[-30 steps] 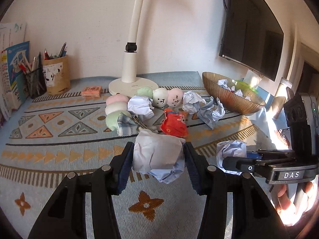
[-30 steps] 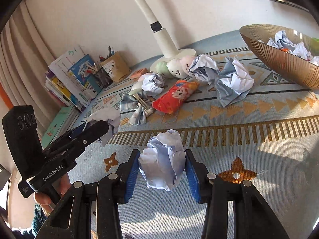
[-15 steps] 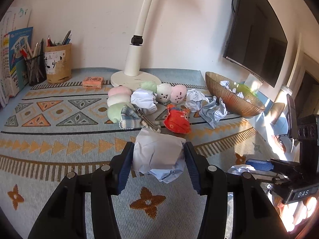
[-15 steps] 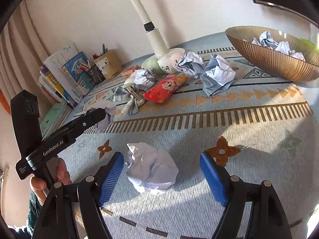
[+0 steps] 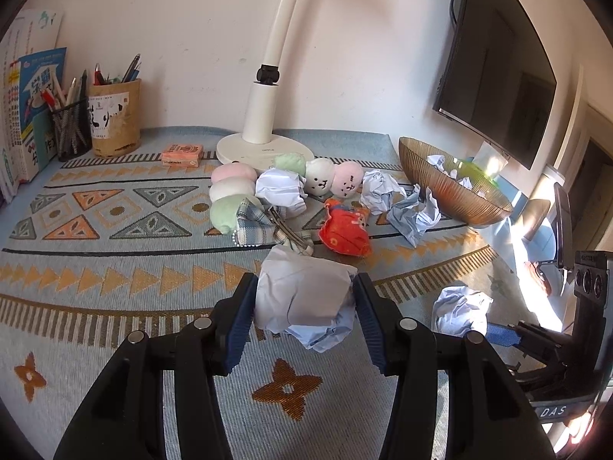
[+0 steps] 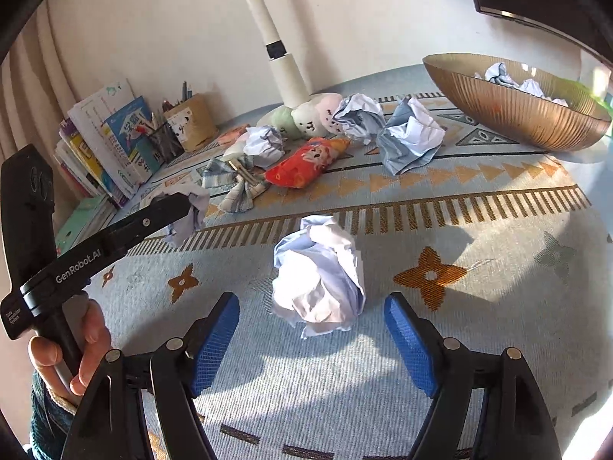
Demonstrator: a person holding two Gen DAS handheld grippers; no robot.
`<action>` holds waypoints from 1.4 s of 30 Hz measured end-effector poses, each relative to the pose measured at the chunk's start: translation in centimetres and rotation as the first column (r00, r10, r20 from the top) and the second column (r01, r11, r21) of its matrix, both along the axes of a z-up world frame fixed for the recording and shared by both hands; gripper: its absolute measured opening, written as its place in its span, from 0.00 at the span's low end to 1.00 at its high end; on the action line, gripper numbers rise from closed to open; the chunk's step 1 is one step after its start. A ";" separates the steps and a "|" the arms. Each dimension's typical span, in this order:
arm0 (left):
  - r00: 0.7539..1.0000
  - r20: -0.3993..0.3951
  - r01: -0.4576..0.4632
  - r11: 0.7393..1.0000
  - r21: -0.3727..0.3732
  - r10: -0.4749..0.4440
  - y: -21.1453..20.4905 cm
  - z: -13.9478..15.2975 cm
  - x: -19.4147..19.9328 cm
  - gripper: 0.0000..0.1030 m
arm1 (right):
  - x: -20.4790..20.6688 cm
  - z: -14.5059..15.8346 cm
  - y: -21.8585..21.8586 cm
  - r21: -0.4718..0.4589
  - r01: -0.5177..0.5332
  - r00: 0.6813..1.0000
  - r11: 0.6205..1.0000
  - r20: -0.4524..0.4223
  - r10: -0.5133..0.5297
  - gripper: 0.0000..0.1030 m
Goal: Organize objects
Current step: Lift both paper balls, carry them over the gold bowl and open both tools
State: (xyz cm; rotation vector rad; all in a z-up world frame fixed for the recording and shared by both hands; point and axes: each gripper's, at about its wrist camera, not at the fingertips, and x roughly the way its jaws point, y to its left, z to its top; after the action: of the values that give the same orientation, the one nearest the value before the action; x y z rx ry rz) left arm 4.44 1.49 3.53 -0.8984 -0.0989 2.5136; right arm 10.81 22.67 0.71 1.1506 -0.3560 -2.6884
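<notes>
My left gripper (image 5: 302,314) is shut on a crumpled paper ball (image 5: 302,299), held above the patterned mat; it shows from the side in the right wrist view (image 6: 184,211). My right gripper (image 6: 312,331) is open, its blue pads on either side of a second crumpled paper ball (image 6: 318,280) that lies loose on the mat, also visible in the left wrist view (image 5: 461,308). More paper balls (image 6: 410,138) lie near a bronze bowl (image 6: 509,111) that holds several paper balls.
A lamp base (image 5: 264,149), pastel plush balls (image 5: 230,191), a red pouch (image 5: 345,230), a plaid cloth with a clip (image 5: 260,224) and an orange box (image 5: 182,154) sit mid-mat. Pen holders (image 5: 115,115) and books (image 5: 27,115) stand at the left. A monitor (image 5: 498,76) hangs at the right.
My right gripper has opened, let its paper ball drop onto the mat, and drawn back slightly. My left gripper keeps its paper ball and has pulled back a little.
</notes>
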 end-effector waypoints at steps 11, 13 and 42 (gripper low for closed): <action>1.000 0.003 0.002 1.000 -0.004 -0.002 0.0 -0.1 0.0 0.47 | 0.9 0.3 2.3 -0.074 0.032 0.998 0.997 -0.046 -0.035 0.36; 1.000 -0.004 0.001 1.000 -0.006 -0.001 0.1 0.0 0.1 0.47 | 1.2 1.2 3.0 -0.082 0.045 0.997 0.996 -0.064 -0.050 0.36; 0.956 -0.014 0.294 0.953 0.068 -0.294 23.8 7.2 -12.9 0.88 | -8.8 10.3 21.8 -0.044 0.485 0.864 0.873 -0.132 -0.487 0.60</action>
State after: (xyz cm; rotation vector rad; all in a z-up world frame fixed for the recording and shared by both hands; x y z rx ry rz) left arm -8.47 25.32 10.72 -0.8145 -0.0460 2.2218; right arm 1.99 44.49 10.96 0.9616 -0.7224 -3.1702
